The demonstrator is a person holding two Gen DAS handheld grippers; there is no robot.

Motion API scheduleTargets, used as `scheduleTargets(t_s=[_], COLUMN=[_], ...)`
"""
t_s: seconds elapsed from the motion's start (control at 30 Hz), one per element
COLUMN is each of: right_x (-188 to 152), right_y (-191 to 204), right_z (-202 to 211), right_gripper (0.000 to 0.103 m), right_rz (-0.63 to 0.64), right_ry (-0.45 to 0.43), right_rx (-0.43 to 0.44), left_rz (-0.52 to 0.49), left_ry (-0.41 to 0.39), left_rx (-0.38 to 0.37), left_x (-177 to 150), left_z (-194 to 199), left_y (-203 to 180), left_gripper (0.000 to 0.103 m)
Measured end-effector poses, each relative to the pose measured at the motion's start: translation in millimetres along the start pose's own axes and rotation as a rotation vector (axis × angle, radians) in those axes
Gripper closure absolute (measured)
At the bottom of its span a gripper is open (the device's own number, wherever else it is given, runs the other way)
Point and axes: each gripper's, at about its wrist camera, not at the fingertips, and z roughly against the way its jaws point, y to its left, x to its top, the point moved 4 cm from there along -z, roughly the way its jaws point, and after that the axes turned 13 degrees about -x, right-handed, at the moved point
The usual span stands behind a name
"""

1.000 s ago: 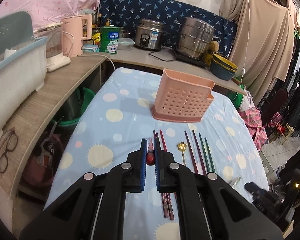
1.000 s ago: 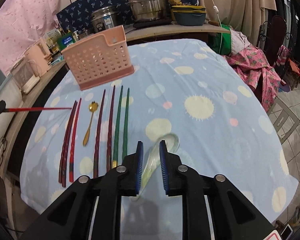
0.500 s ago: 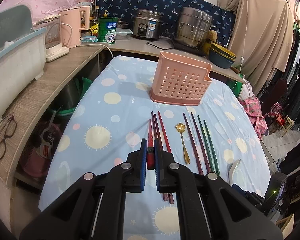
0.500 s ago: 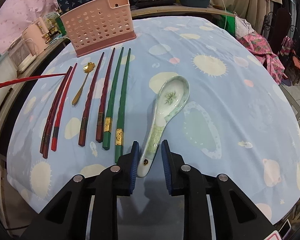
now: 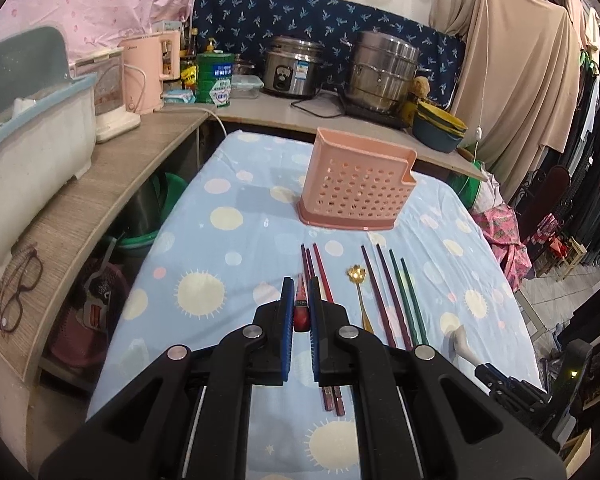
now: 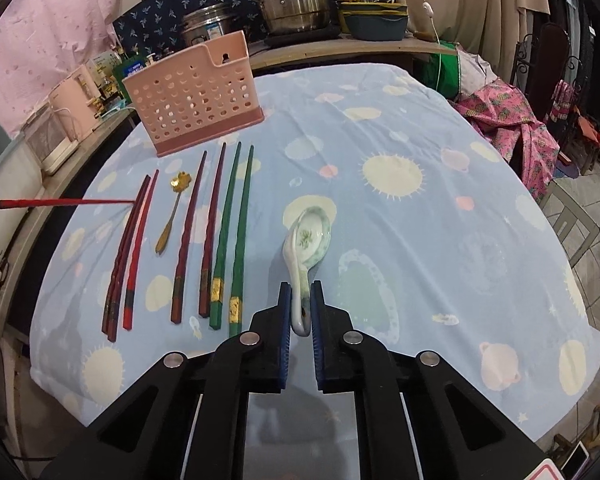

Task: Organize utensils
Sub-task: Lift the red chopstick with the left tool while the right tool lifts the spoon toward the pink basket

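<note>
Both grippers loaded over the blue-clothed tabletop [image 6: 420, 128].
Left hand-held gripper [image 5: 301, 304] clamps a red lacquered chopstick [image 5: 301, 308]; right hand-held gripper [image 6: 301, 300] pinches the white ceramic soup spoon [image 6: 306, 248] handle.

My left wrist camera sits just behind the left tongs [image 5: 300, 312] and looks forward along them, low over the near edge of the worktop [image 5: 236, 248], facing the pink basket [image 5: 356, 192] and the shelf of pots behind it. My right wrist camera rides behind the right tongs [image 6: 300, 312], a little higher, angled down across the same worktop [image 6: 440, 220] from further right. Both views share the basket [image 6: 192, 96], the row of chopsticks [image 5: 384, 292] [image 6: 220, 232] and the gold spoon [image 5: 358, 288] [image 6: 172, 212]. The left view catches the right tongs [image 5: 496, 376] at its lower right edge.
</note>
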Motion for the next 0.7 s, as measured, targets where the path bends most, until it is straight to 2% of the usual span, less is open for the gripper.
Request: scheduleTargets(t_s=[0.2,0.4,0.7], right_x=[40,75,148], right_y=[1,10,29], right_z=[19,26,30], right_gripper=[0.097,0.097,0.097], right_rz=[-0.008,-0.016,-0.071], right_ry=[-0.084,-0.129,-0.198], right_rx=[0.019,0.059,0.182], left_rz=[-0.033,-0.045,-0.074], left_ry=[-0.071,-0.120,-0.221], left_rx=[0.008,0.015,-0.019], left_x=[30,63,129], left_z=[11,10,7], left_y=[-4,-5,-16], left_gripper=[0.096,0.096,0.096])
